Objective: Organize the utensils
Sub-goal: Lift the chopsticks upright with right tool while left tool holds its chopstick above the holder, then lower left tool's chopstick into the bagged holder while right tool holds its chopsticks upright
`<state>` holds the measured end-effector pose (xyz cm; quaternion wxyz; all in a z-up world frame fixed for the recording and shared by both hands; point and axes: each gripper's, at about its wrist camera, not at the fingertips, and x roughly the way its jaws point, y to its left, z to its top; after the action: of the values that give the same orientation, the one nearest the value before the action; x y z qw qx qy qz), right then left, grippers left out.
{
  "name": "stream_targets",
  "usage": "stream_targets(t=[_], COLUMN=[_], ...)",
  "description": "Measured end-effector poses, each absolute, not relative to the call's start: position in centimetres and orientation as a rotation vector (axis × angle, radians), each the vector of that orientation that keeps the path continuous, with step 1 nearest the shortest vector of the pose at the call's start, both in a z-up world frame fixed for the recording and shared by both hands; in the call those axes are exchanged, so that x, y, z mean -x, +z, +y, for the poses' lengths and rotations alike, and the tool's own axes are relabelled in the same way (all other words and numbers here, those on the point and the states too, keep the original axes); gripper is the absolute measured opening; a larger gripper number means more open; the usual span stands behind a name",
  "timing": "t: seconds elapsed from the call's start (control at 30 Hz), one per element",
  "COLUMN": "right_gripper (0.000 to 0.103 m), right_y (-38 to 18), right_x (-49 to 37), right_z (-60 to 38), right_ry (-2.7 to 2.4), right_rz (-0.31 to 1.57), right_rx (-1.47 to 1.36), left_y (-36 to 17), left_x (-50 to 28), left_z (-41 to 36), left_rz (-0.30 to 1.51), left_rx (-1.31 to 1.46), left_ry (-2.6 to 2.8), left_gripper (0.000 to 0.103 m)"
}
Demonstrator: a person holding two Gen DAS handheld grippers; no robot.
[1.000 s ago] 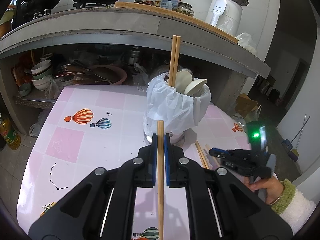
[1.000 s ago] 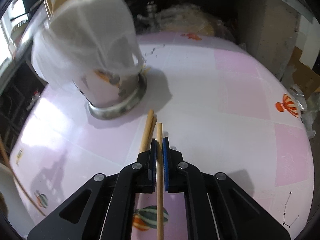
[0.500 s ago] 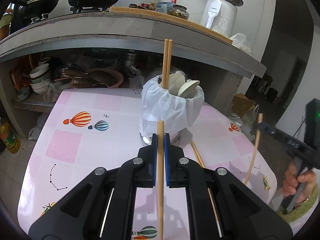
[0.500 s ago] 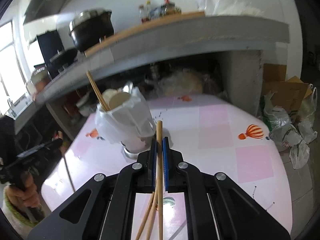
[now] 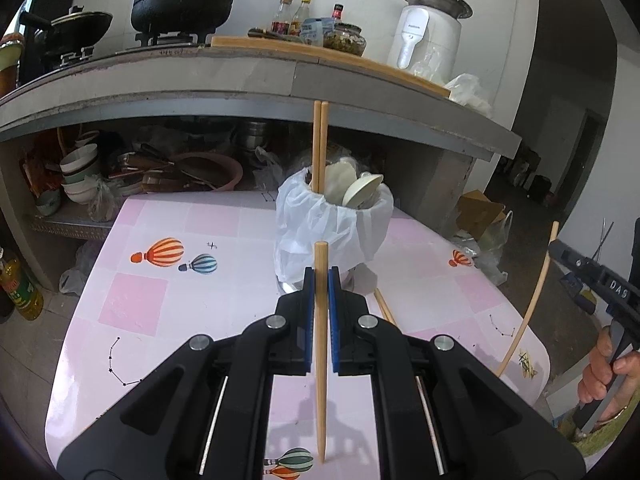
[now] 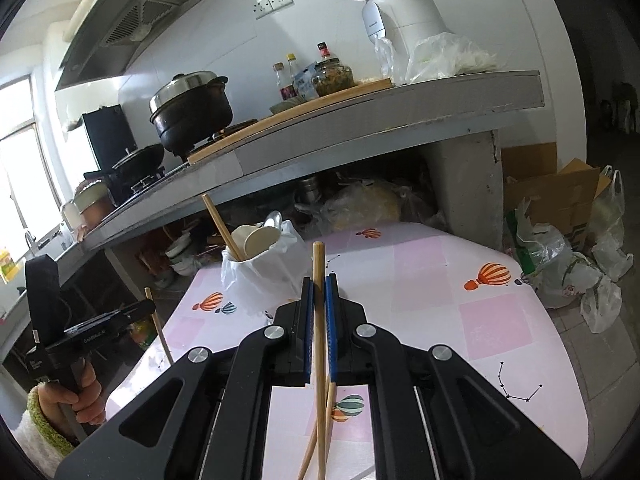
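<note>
Currently each black two-finger gripper, left [image 5: 320, 280] and right [image 6: 319, 288], pinches one wooden chopstick [image 5: 320, 344] (held upright); misalignment risks striking the white bag-lined utensil holder [image 5: 334, 232] rim.

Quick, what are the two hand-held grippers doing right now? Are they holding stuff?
Left hand-held gripper: closed on one chopstick.
Right hand-held gripper: closed on another chopstick.

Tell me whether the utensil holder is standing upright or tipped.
Upright: the bag-lined utensil holder stands on the table, with chopsticks pointing up from it.
</note>
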<state>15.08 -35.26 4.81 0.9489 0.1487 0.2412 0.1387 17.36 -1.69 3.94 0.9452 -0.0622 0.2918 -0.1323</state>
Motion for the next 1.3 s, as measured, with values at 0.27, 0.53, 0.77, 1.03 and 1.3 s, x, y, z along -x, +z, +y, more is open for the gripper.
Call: stream_targets(t=[0.27,0.53,0.77,1.03,1.3], right_gripper=[0.006,0.006,0.006,0.006,0.006], right_y=[4.8,4.5,4.4,3.9,3.8], right_x=[-14.8,-14.5,-14.6,-15.1,-15.6], right_z=[-35.3,-35.8,-36.0,-36.4,-36.5], right_ry=[0.303,0.311,0.316,0.322,0.314], right_rz=[0.481,0.481,0.483,0.494,0.507], right_rx=[-0.313,-0.329,-0.333,-0.353,-0.352], left_y=[7.0,11.3,14.7,19.3,20.6], left_x=[-16.6,-16.6,-16.7,-18.2,-22.1], left_z=[-2.4,-3.7,-4.3,-5.0,-5.7], left_rz=[0.516,0.426,0.351,0.246,0.212], left_rx=[0.123,0.116,0.119,0.106,0.095], left_ry=[-0.287,-0.323,-0.342,-0.34,-0.304], left_gripper=[0.006,0.006,0.006,0.006,0.006])
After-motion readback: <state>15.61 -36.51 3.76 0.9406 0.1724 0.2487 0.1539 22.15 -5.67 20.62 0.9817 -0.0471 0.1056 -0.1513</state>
